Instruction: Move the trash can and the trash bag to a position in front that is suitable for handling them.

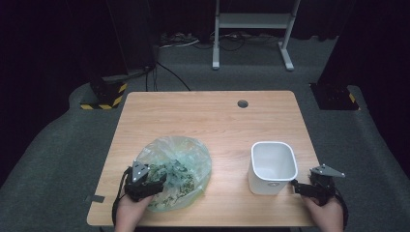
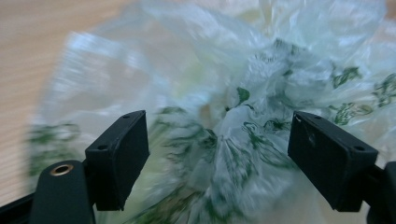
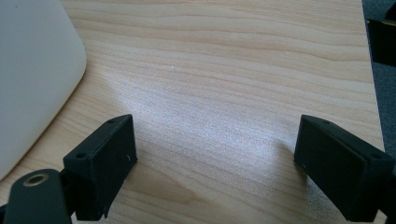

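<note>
Bag dead ahead of your left gripper (image 2: 217, 154).
Jaws wide, crumpled plastic bag (image 1: 186, 152) between them, unpinched; right gripper (image 3: 215, 163) wide, empty beside white bin (image 1: 271, 165).

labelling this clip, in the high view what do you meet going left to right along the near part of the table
left hand-held gripper → crumpled clear plastic bag with green print → white bin → right hand-held gripper
</note>
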